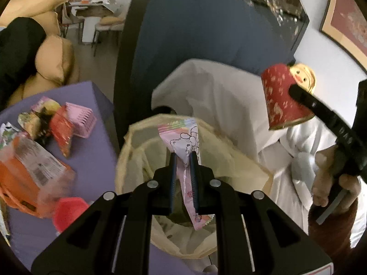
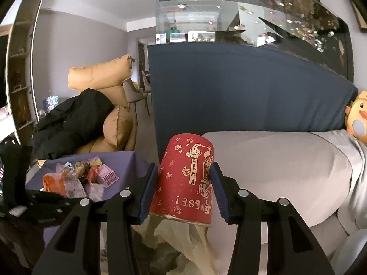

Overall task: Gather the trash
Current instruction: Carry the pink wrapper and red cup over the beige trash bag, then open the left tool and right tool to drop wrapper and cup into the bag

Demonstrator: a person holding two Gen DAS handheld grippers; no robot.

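A pink printed snack wrapper [image 1: 181, 135] hangs upright between the fingers of my left gripper [image 1: 184, 154], which is shut on it. It is held right above the open mouth of a cream trash bag [image 1: 135, 142]. My right gripper [image 2: 183, 167] is shut on a red paper cup [image 2: 185, 174] with gold print, turned upside down, both pads against its sides. The trash bag [image 2: 174, 240] lies just below the cup. In the left wrist view the red cup [image 1: 279, 94] hovers to the right of the bag, and a person's hand [image 1: 325, 183] grips the right tool.
A purple table [image 1: 98, 160] left of the bag carries an orange packet [image 1: 29, 167], a pink basket [image 1: 82, 119] and crumpled wrappers. Behind the bag stand a dark blue panel [image 1: 195, 34] and a white-covered sofa [image 2: 275, 160] with a yellow plush toy [image 2: 357, 116]. A tan armchair [image 2: 114, 123] holds a black coat.
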